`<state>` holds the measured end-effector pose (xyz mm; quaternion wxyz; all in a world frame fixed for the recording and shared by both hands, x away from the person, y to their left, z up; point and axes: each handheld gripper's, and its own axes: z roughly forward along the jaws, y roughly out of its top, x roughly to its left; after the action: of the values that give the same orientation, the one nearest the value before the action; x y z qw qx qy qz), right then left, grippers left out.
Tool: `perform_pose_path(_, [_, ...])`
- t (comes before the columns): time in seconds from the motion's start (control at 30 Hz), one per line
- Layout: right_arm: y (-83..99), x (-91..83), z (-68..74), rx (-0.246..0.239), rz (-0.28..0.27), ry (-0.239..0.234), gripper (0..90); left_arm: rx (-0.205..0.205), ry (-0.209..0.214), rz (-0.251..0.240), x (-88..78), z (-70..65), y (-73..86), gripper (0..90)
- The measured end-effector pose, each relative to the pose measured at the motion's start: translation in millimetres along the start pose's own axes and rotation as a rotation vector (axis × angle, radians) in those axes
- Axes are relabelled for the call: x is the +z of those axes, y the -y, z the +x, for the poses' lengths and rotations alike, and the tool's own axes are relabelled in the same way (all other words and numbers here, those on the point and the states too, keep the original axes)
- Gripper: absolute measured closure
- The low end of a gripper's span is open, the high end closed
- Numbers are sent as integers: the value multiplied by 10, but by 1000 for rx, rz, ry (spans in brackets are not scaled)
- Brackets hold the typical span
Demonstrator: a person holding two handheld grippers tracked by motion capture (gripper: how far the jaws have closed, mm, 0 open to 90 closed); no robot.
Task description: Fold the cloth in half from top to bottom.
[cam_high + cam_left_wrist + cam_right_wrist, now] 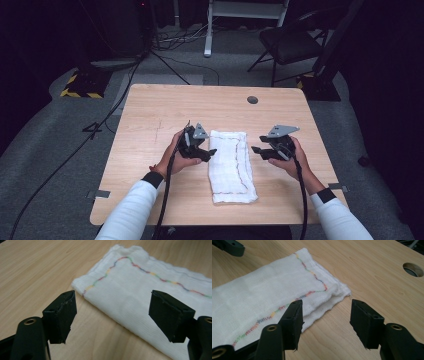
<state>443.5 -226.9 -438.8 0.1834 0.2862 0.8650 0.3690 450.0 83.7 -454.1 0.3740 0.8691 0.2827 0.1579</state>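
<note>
Folded white cloth (231,165) lies flat mid-counter (150,125), long axis running away from the person, w/ a coloured stitch line along it. Left claw (210,152) sits just beside its left edge, jaws wide, nothing btwn them; cloth lies ahead-right of it. Right claw (256,149) hangs near the right edge, jaws also wide & empty, cloth's far corner just ahead-left. Both abt equally near, at the far half; likely next: each pinches a far corner.

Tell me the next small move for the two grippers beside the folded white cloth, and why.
Probably bring each gripper onto its near corner at the cloth's far end. The left gripper and right gripper both stand open, empty, just off the cloth's edges, which lies folded into a long strip, so another fold looks likely.
</note>
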Motion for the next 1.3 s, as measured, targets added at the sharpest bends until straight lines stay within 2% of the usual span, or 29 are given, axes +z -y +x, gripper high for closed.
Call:
perform_pose_path(0.03, [0, 0, 0, 0, 0, 0, 441, 0, 0, 0, 0, 0, 0, 228])
perform_pose_path(0.13, [-94, 149, -26, -13, 14, 16, 443, -26, -25, 24, 177, 127, -85, 230])
perform_pose_path(0.17, [-94, 149, -26, -13, 14, 16, 443, -26, -25, 24, 177, 127, -85, 228])
perform_pose_path(0.2, [-117, 188, -39, -9, 15, 14, 444, -26, -43, 32, 229, 155, -104, 228])
perform_pose_path(0.27, [-196, 335, -85, -7, 30, 3, 441, -39, -61, 40, 340, 214, -133, 230])
perform_pose_path(0.33, [-233, 435, -125, 12, 31, -7, 442, -53, -65, 55, 420, 263, -151, 232])
perform_pose_path(0.37, [-252, 487, -143, 18, 40, -2, 440, -53, -65, 55, 420, 263, -151, 230])
perform_pose_path(0.43, [-281, 574, -175, 22, 49, 2, 438, -57, -80, 80, 529, 323, -170, 229])
perform_pose_path(0.53, [-302, 676, -230, 45, 62, -4, 446, -74, -81, 85, 588, 362, -172, 230])
perform_pose_path(0.6, [-297, 740, -267, 52, 75, 0, 451, -110, -79, 93, 660, 431, -159, 232])
perform_pose_path(0.67, [-290, 770, -285, 67, 78, -5, 451, -115, -87, 102, 684, 443, -150, 236])
perform_pose_path(0.77, [-247, 879, -356, 95, 99, -1, 461, -135, -69, 112, 743, 470, -112, 239])
perform_pose_path(0.87, [-205, 953, -373, 117, 107, -13, 462, -179, -38, 99, 754, 494, -81, 242])
perform_pose_path(0.97, [-189, 1000, -361, 116, 112, -23, 457, -197, -23, 90, 756, 509, -58, 242])
perform_pose_path(1.07, [-174, 1016, -359, 133, 105, -33, 481, -172, -16, 85, 753, 504, -47, 249])
perform_pose_path(1.17, [-164, 1014, -354, 140, 98, -64, 589, -168, 2, 79, 751, 502, -45, 270])
perform_pose_path(1.3, [-155, 1014, -355, 149, 90, -101, 692, -129, 68, 81, 729, 488, -66, 463])
